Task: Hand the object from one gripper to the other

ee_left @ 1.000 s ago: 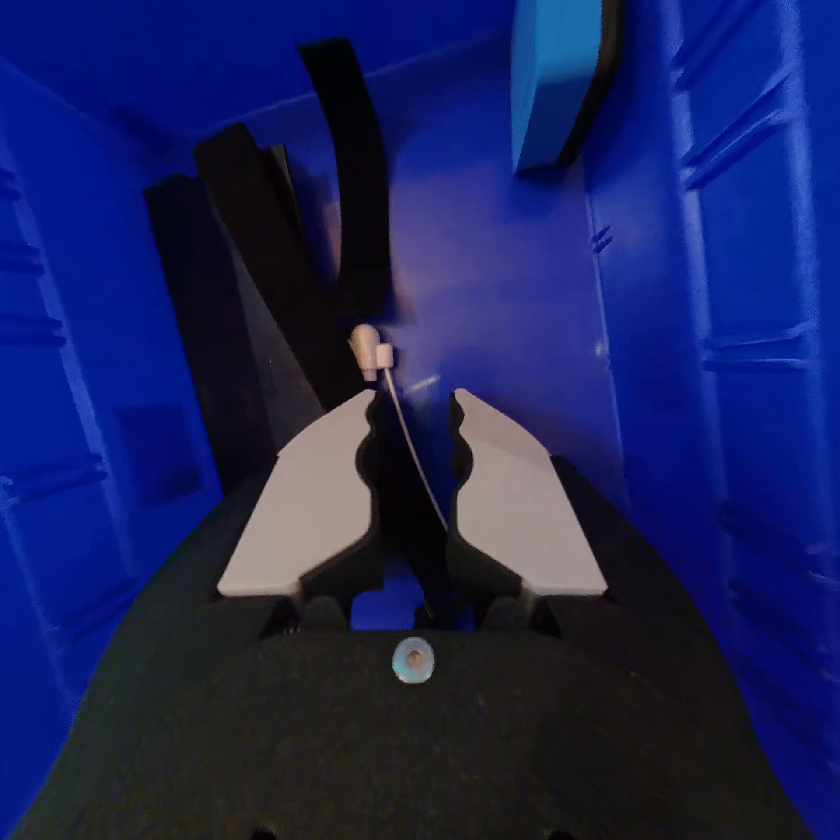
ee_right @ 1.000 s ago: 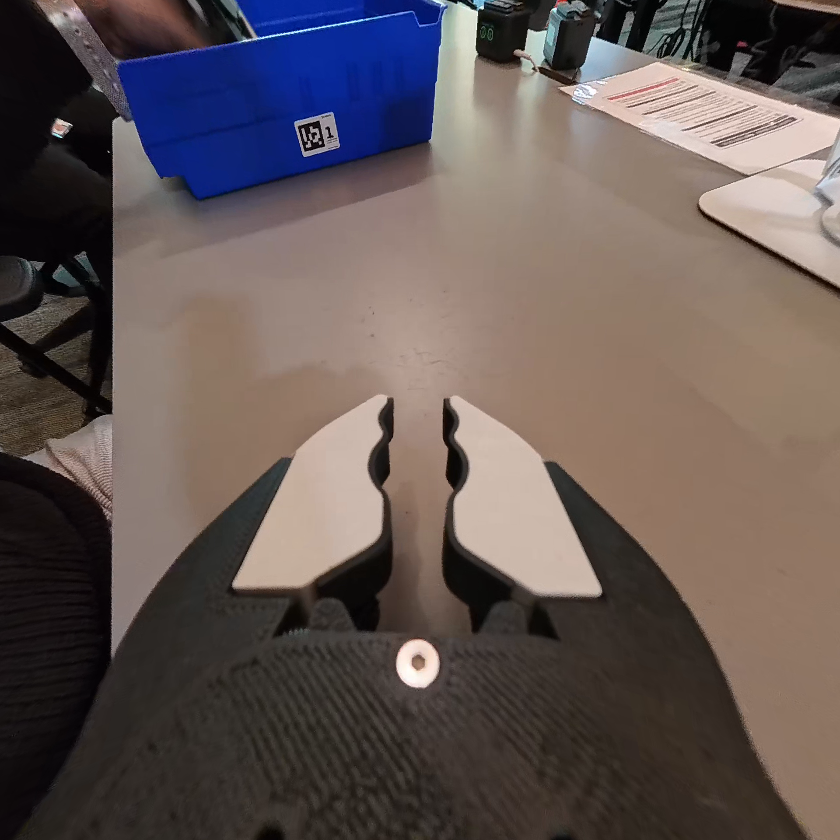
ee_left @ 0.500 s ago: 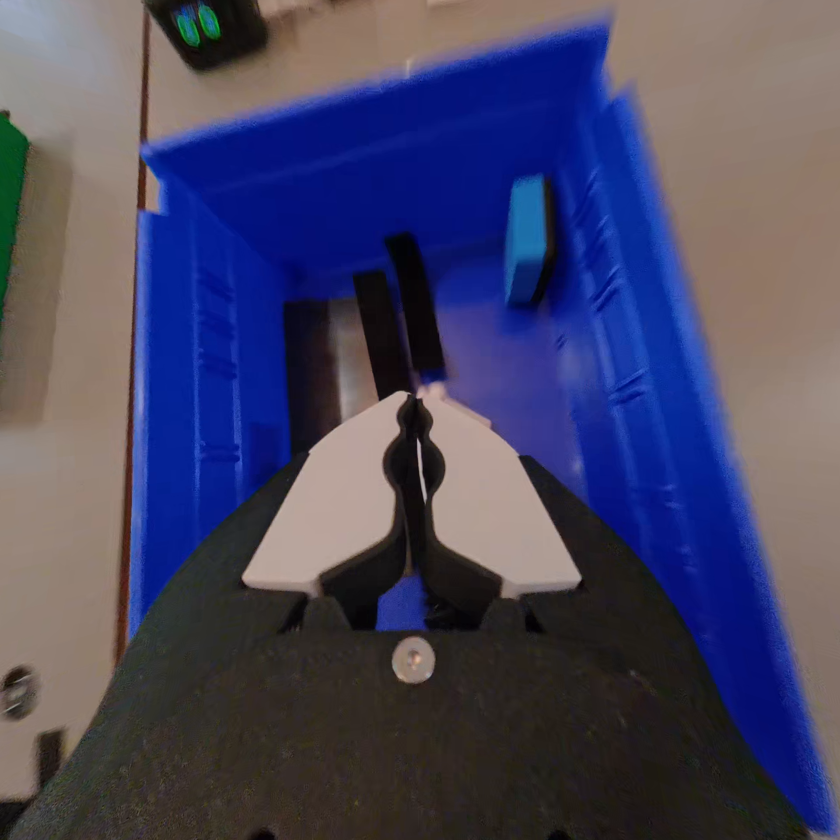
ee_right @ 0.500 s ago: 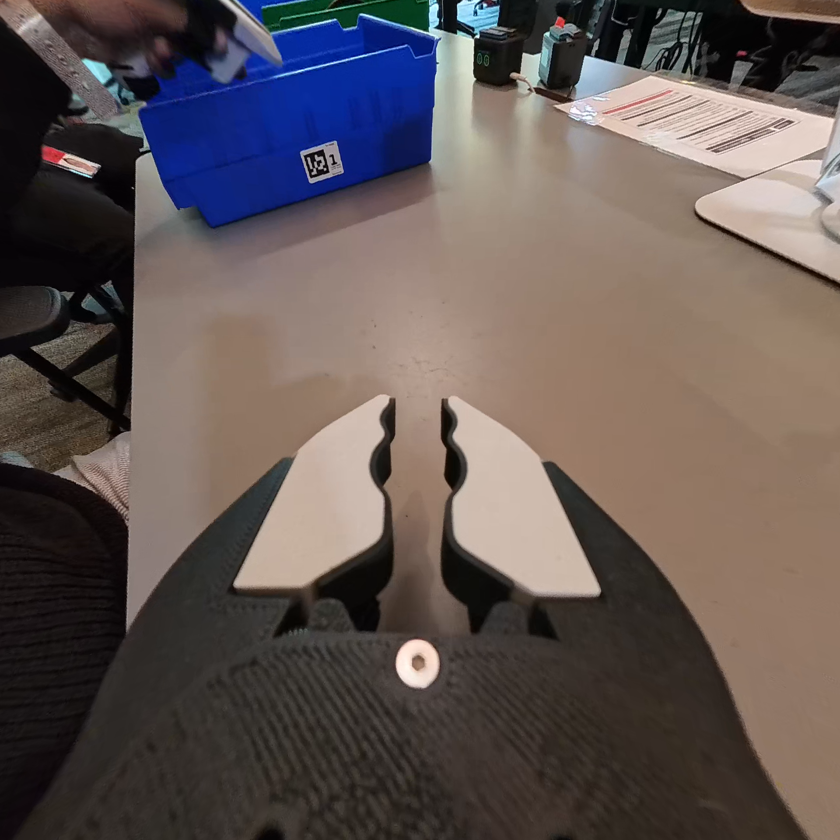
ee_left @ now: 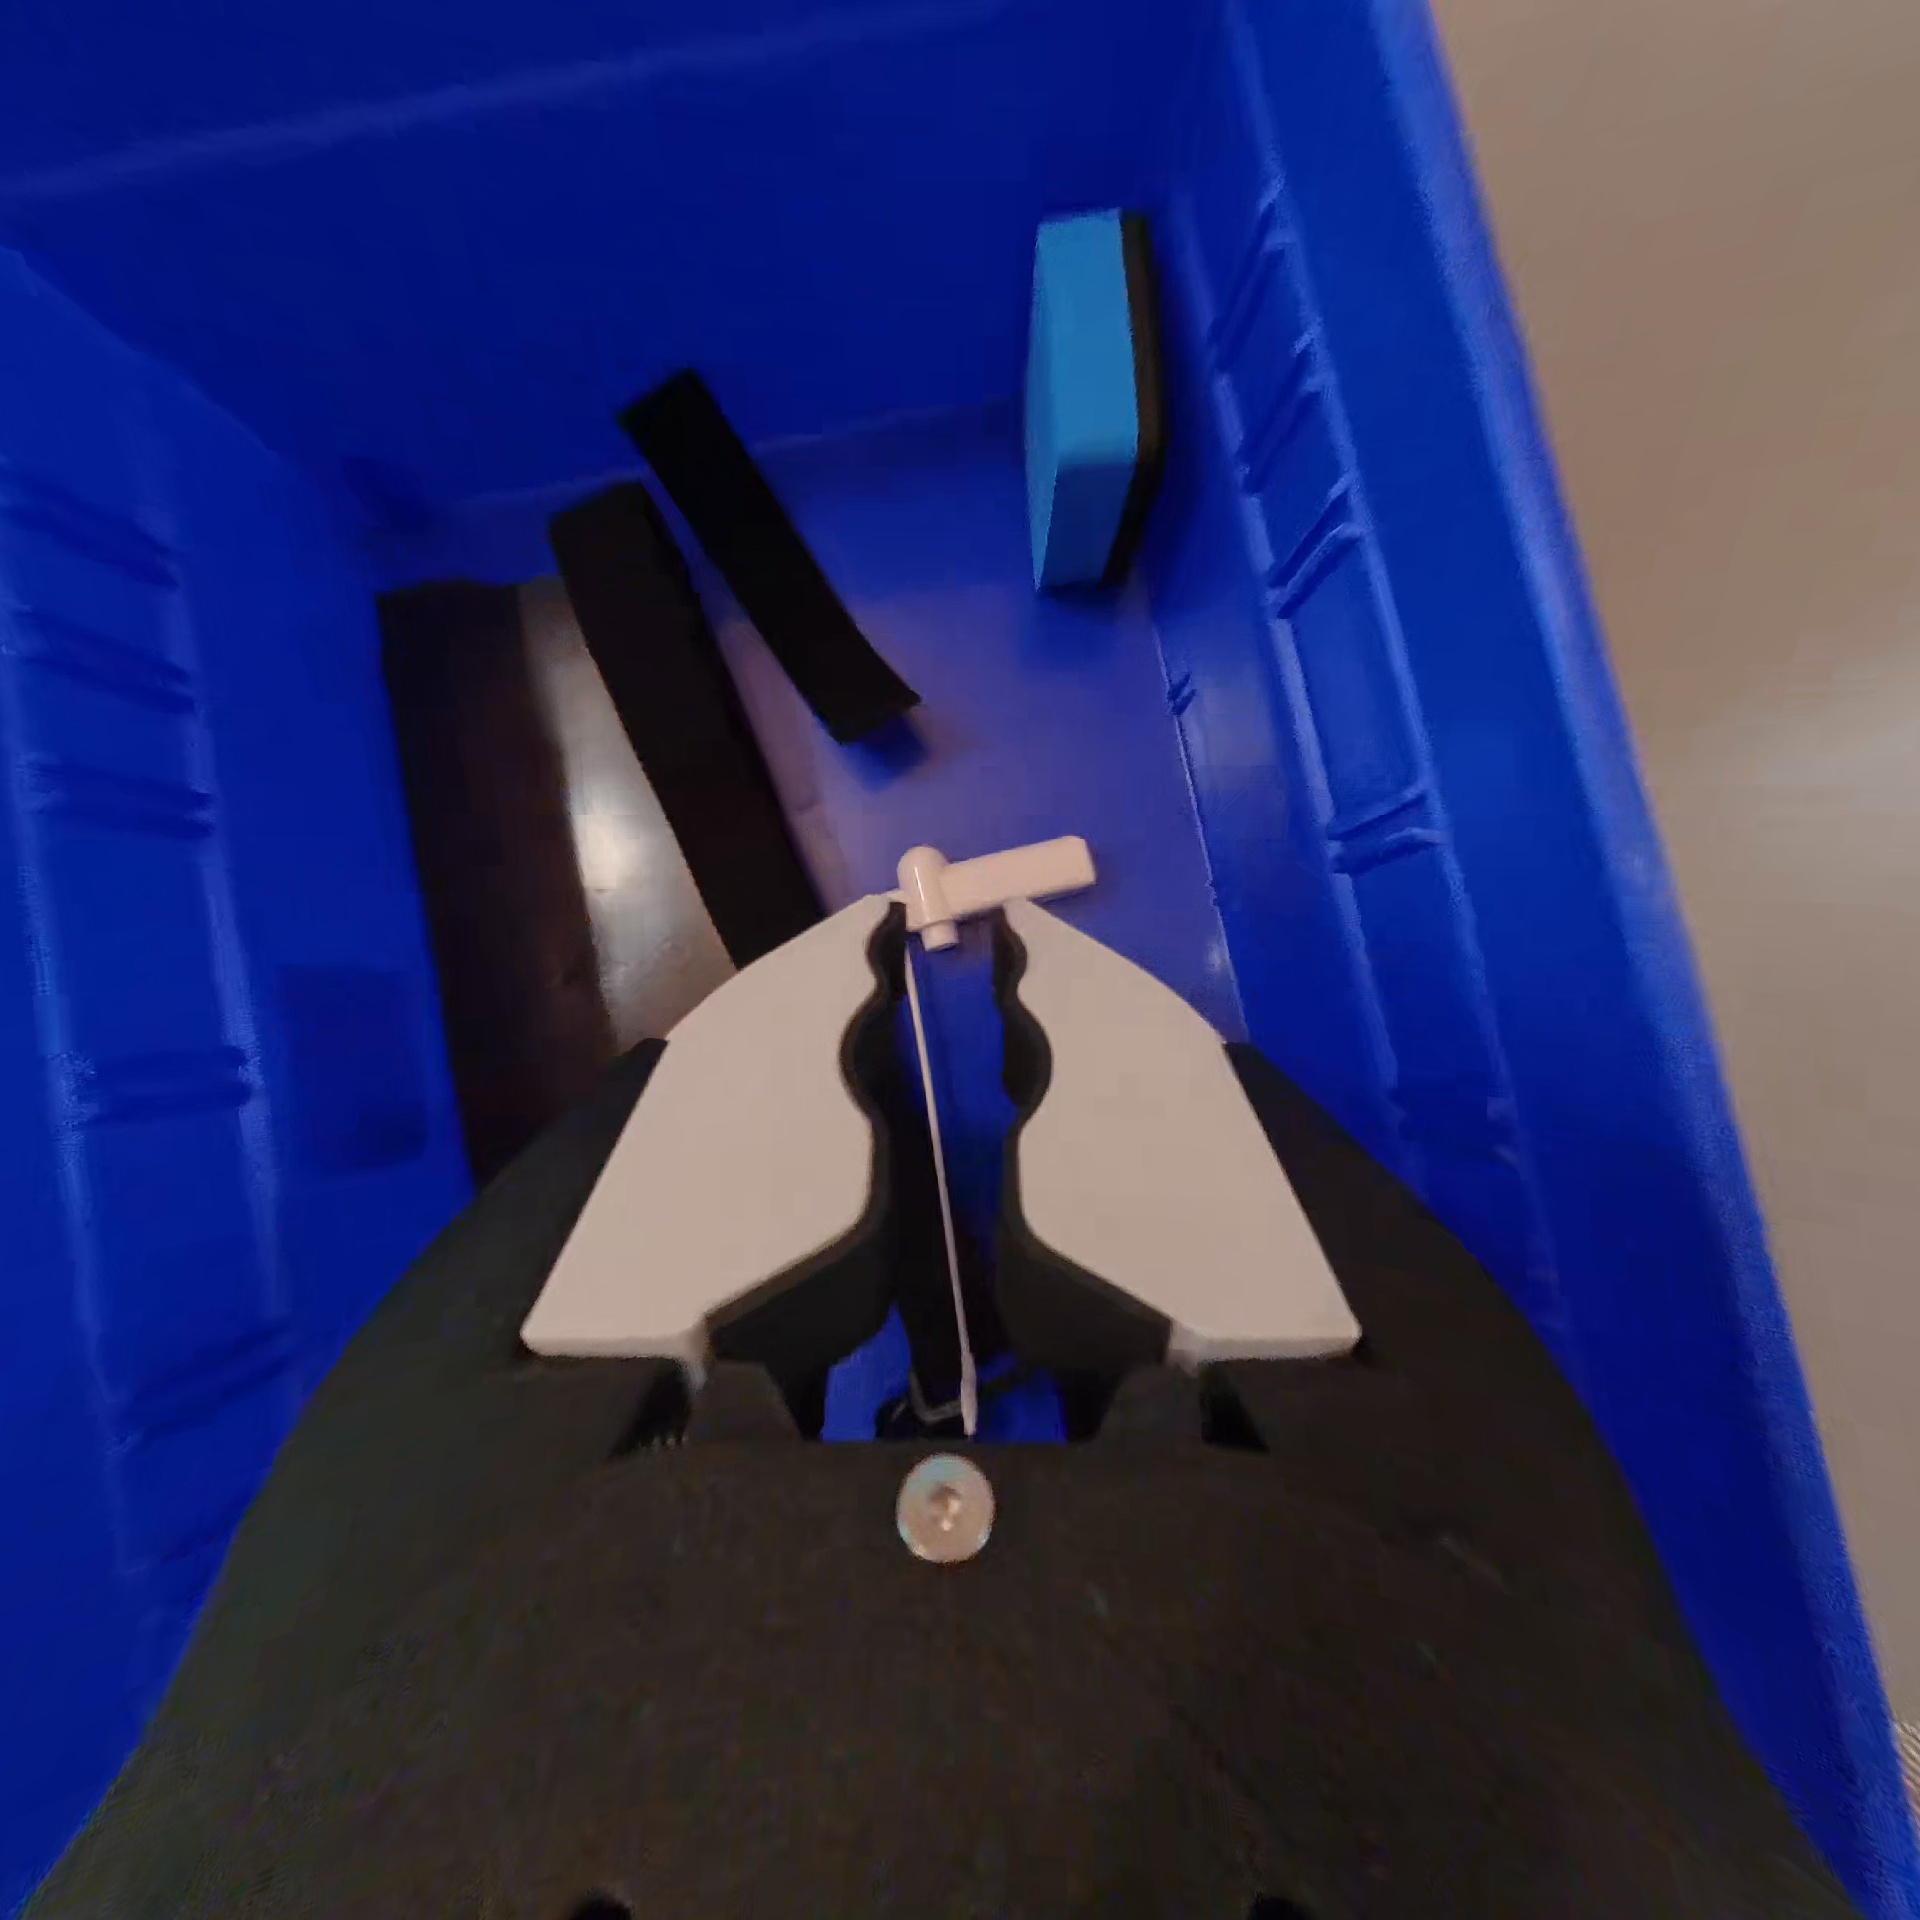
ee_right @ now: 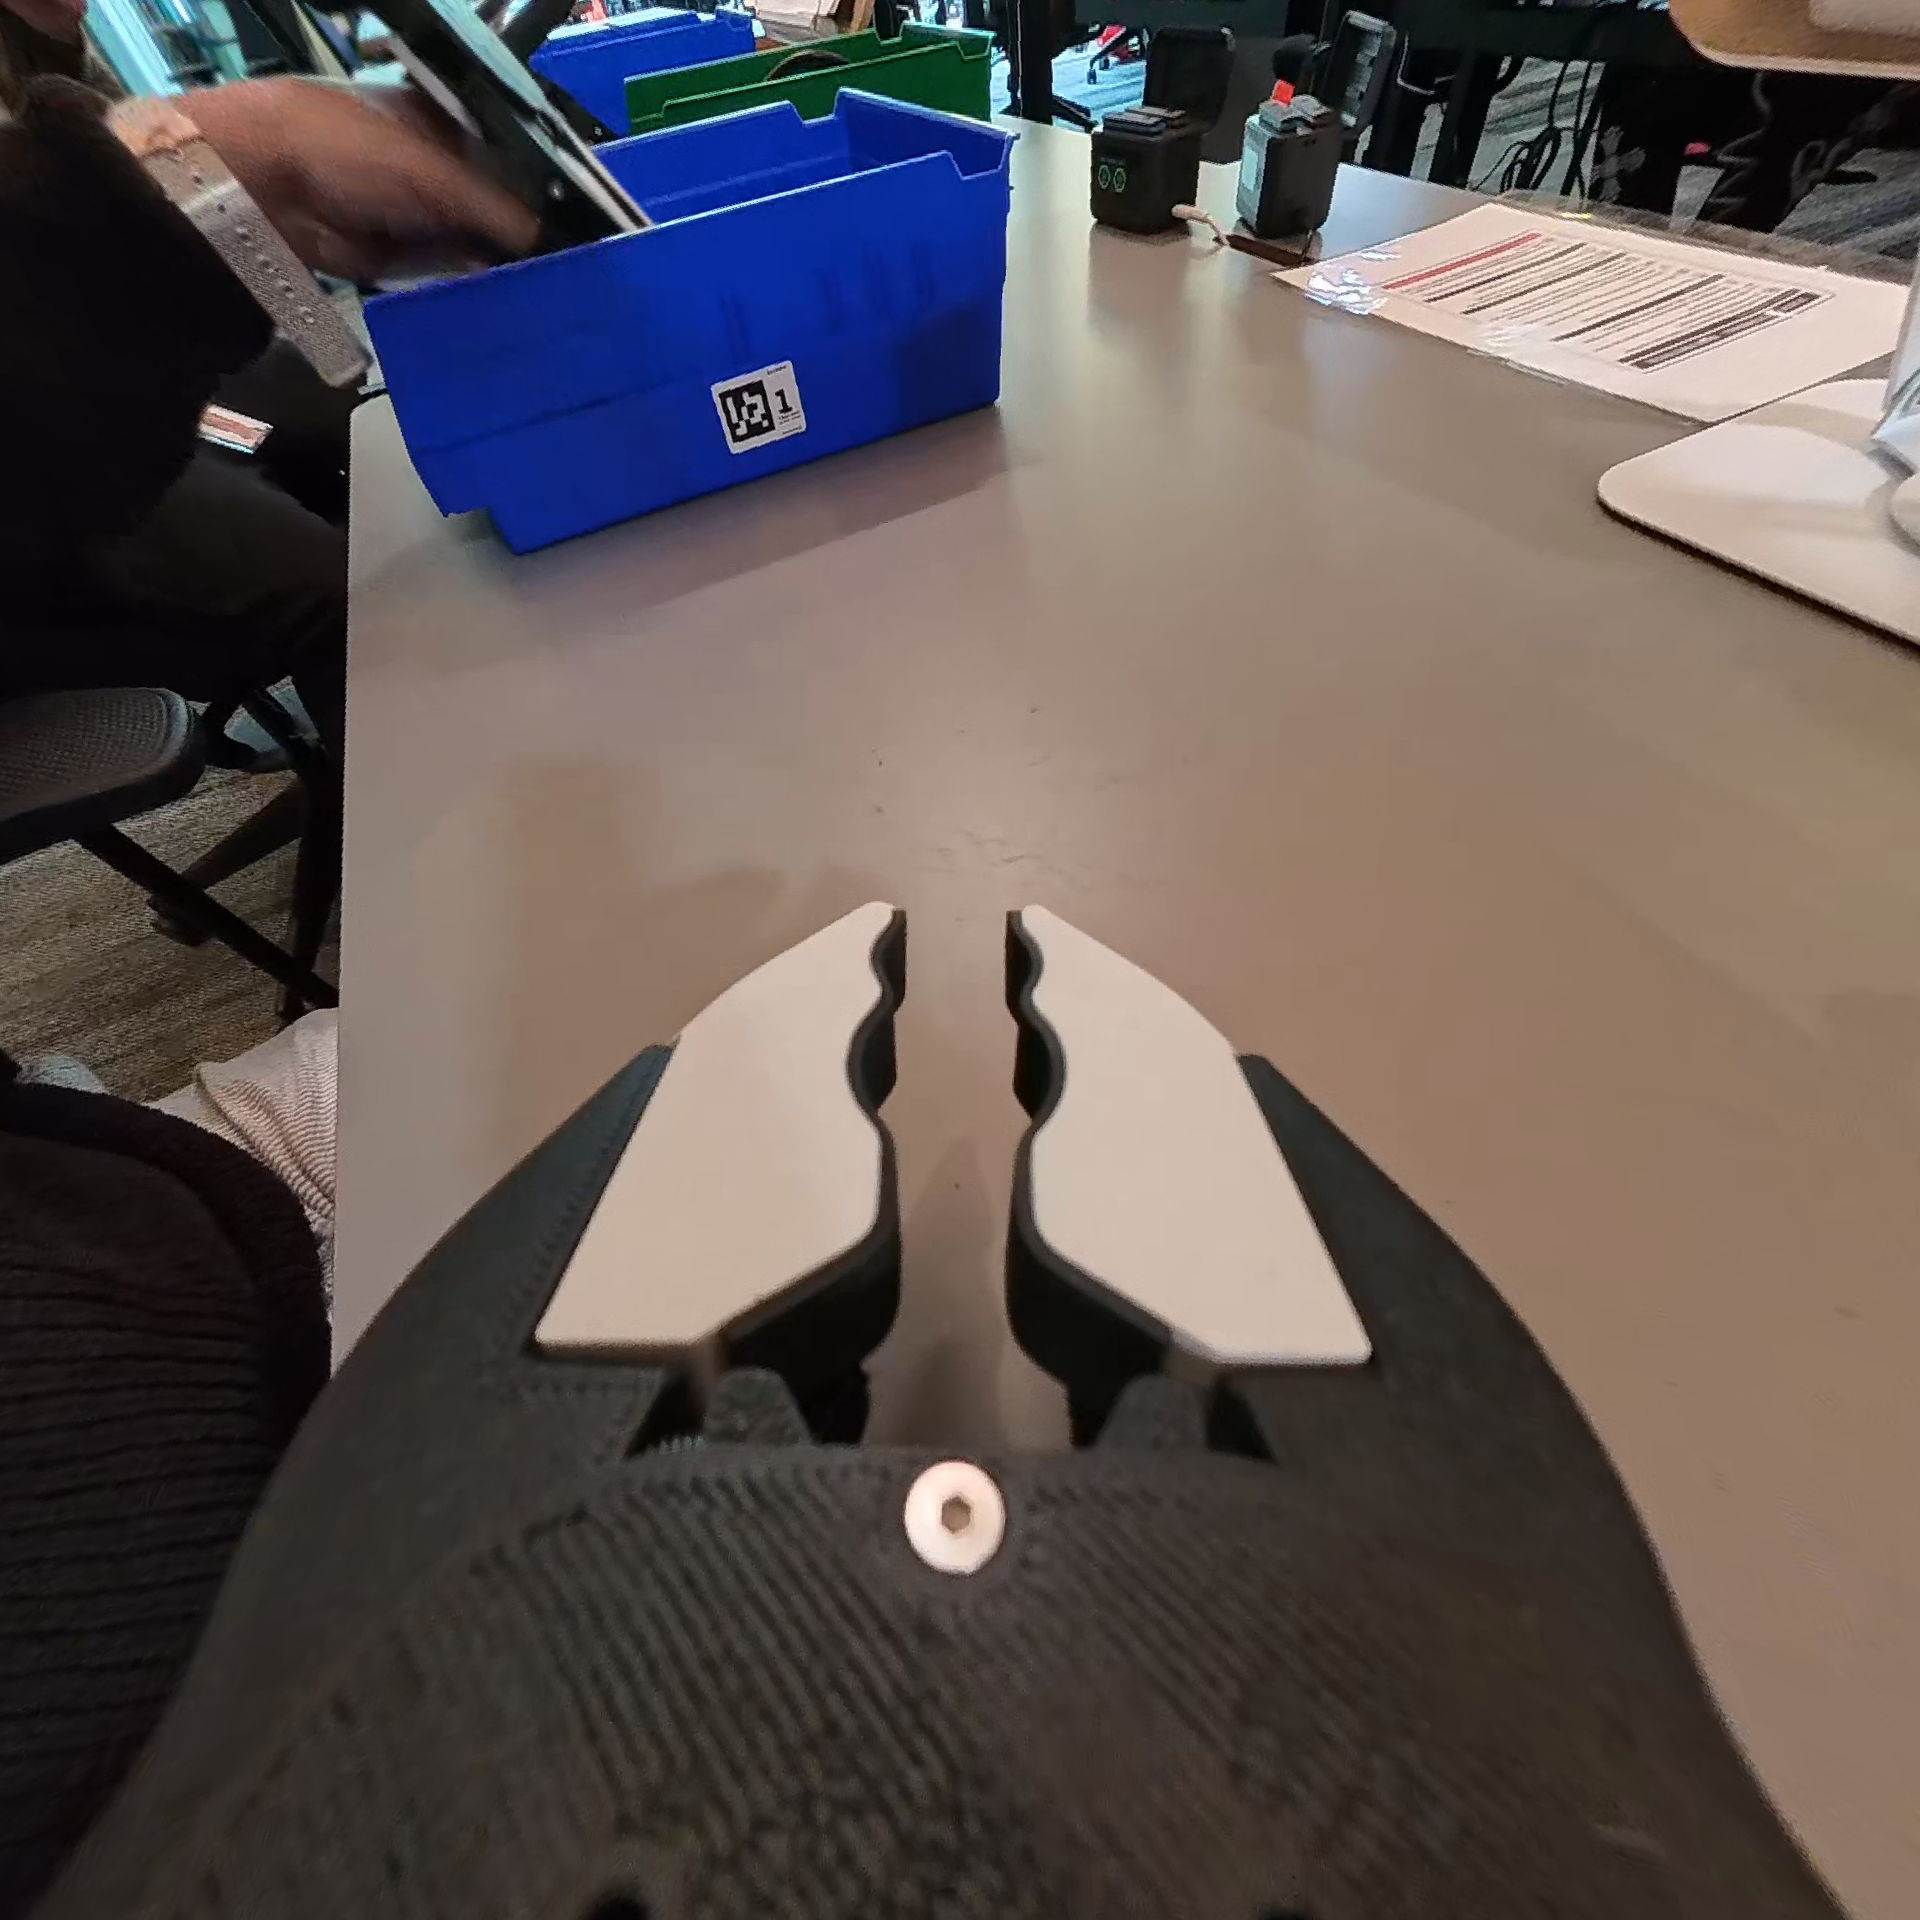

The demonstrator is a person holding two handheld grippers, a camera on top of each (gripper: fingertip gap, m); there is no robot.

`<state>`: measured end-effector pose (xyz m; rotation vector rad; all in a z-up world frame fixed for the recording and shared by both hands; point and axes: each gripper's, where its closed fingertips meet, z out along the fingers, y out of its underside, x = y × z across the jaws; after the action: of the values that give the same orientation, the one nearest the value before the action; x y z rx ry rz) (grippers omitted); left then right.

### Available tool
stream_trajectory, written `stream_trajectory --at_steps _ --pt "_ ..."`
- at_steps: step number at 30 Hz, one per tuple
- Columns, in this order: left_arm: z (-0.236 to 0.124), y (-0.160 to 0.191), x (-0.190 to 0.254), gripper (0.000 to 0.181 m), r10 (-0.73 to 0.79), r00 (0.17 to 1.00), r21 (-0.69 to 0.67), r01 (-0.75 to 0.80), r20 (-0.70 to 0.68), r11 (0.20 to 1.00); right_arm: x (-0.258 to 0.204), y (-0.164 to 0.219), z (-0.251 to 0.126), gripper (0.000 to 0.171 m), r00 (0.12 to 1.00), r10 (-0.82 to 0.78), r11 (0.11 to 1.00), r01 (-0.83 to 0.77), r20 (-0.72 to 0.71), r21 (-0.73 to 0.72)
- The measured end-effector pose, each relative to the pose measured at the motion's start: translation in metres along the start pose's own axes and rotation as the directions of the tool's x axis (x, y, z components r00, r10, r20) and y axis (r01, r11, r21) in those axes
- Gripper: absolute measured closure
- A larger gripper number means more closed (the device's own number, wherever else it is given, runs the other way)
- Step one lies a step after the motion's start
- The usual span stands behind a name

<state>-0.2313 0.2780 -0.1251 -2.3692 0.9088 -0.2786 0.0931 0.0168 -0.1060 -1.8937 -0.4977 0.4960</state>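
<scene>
Left hand-held gripper point(ee_left: 943, 914) slightly parted around white tag pin point(ee_left: 940, 1122): light, thin, slippery; grip its T-head. Right hand-held gripper point(ee_right: 954, 920) part-open, empty.

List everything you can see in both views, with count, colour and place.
blue bins: two, blue, table's far left, one behind the other
green bin: one, green, behind them
strips: two, black, nearer bin's floor
panel: one, dark, same floor, left
block: one, light blue, black-backed, against bin's right wall
T-shaped piece: one, white, at left tool's tips, stem between them
devices: two, dark, table's far end
printed sheet: one, white, table's right
table: one, grey
hand: one, over nearer bin
left tool: one, black and white, open, in bin
right tool: one, black and white, open, above table
</scene>
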Motion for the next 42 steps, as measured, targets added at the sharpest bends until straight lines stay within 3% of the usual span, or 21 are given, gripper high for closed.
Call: stream_trajectory --at_steps 4,10,12,14,18,21,25,31,34,37,39,42 --pt "0.020 0.014 0.003 0.144 -0.020 1.000 -0.105 0.018 -0.018 0.994 0.000 0.001 0.001 0.153 1.000 -0.004 1.000 0.004 -0.010 -0.005" --pt "0.036 0.023 0.003 0.130 0.054 0.998 -0.175 -0.052 0.009 0.983 0.002 0.003 0.003 0.154 1.000 0.012 1.000 -0.012 -0.005 -0.026" --pt "0.041 0.018 0.006 0.135 0.046 0.999 -0.144 -0.047 -0.011 0.989 0.002 0.003 0.003 0.154 1.000 0.019 1.000 -0.019 -0.002 -0.023" --pt "0.042 0.014 0.005 0.159 0.032 0.999 -0.120 -0.033 -0.010 0.992 0.002 0.002 0.002 0.154 1.000 0.023 1.000 -0.023 -0.002 -0.013" --pt "0.038 0.015 0.000 0.158 0.067 0.997 -0.114 -0.062 0.043 0.992 0.003 0.000 0.000 0.154 0.999 0.032 0.999 -0.032 0.001 0.000" --pt "0.022 0.004 -0.006 0.159 0.057 0.995 -0.036 -0.054 0.085 0.998 0.003 0.000 0.000 0.154 0.999 0.036 0.999 -0.036 0.006 0.006" --pt "-0.020 -0.025 -0.017 0.160 -0.007 0.991 0.164 -0.015 0.133 0.986 0.003 -0.001 -0.001 0.154 0.999 0.035 0.999 -0.035 0.009 0.009" --pt "-0.099 -0.072 -0.013 0.161 -0.078 0.990 0.482 0.011 0.119 0.876 0.001 0.000 -0.001 0.155 1.000 0.024 1.000 -0.024 0.007 0.006" --pt "-0.128 -0.095 0.017 0.161 -0.052 0.997 0.600 0.013 0.049 0.800 0.001 -0.001 -0.001 0.155 1.000 0.018 1.000 -0.018 0.005 0.007" --pt "-0.147 -0.115 0.073 0.161 0.021 0.997 0.694 0.035 -0.073 0.719 0.003 -0.003 -0.004 0.155 1.000 0.019 0.999 -0.019 -0.006 0.028" --pt "-0.150 -0.124 0.119 0.161 0.089 0.985 0.728 0.047 -0.147 0.684 0.004 -0.006 -0.007 0.154 1.000 0.026 0.999 -0.025 -0.007 0.044" --pt "-0.130 -0.126 0.190 0.161 0.209 0.953 0.717 0.012 -0.220 0.697 0.004 -0.012 -0.011 0.153 0.999 0.036 0.996 -0.036 0.002 0.076"
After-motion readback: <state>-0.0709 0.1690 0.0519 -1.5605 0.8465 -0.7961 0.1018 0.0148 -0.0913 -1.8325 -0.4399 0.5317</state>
